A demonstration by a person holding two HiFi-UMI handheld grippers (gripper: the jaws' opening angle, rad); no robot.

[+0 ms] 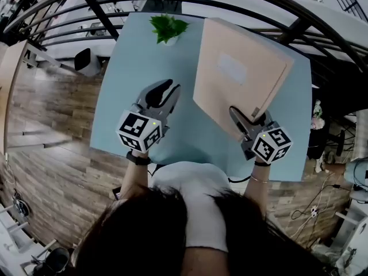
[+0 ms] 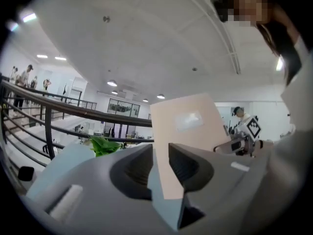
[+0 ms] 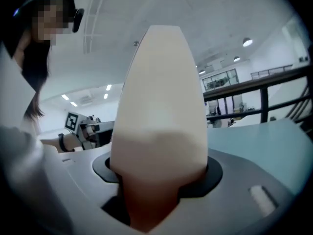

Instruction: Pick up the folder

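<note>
One load mid-lift, it seems: right tongs (image 1: 246,117) clamp the tilted beige folder (image 1: 238,73) by its near edge, left tongs (image 1: 171,91) hang open, empty; next, raise it clear of the table (image 1: 129,68).

One desk (image 1: 132,79), pale blue. One peach folder (image 1: 238,73) above its right side, one potted plant (image 1: 168,27) at its far edge. Two handheld grippers near the near edge: the left gripper (image 1: 169,91) and the right gripper (image 1: 238,117).
</note>
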